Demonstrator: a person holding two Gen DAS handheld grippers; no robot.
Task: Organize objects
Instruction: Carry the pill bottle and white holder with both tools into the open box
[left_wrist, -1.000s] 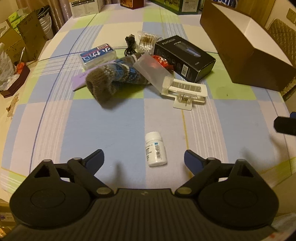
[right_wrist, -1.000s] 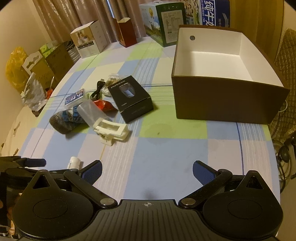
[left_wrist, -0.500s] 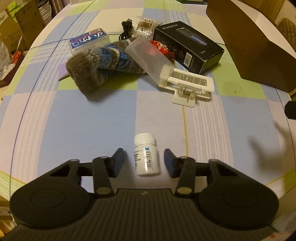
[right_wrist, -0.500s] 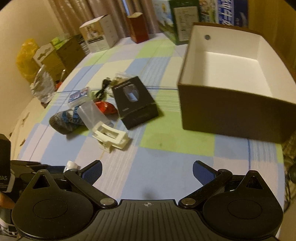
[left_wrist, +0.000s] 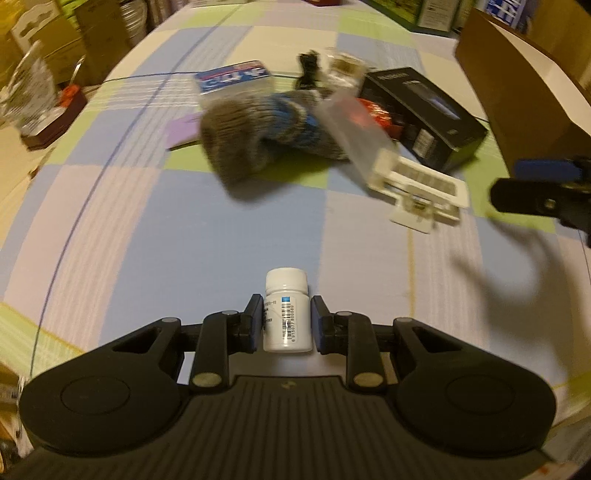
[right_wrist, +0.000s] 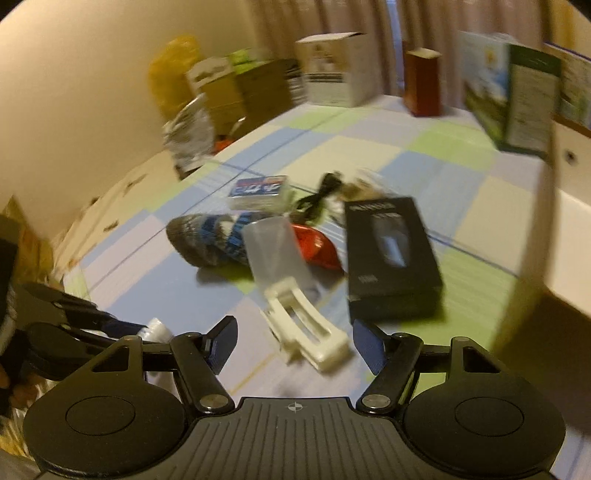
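Left gripper (left_wrist: 287, 325) closing, pads against white bottle (left_wrist: 287, 319), right gripper (right_wrist: 293, 341) closing, nothing gripped, above white clip (right_wrist: 306, 325)

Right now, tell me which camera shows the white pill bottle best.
The left wrist view. The pill bottle lies centred and sharp between the closing left tongs, its cap and barcode label readable. The right wrist view catches only a blurred white sliver of it behind the tongs.

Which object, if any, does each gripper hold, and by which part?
The left gripper, jaws closing, grips the small white plastic pill bottle by the sides of its labelled body. The right gripper, also closing, holds nothing.
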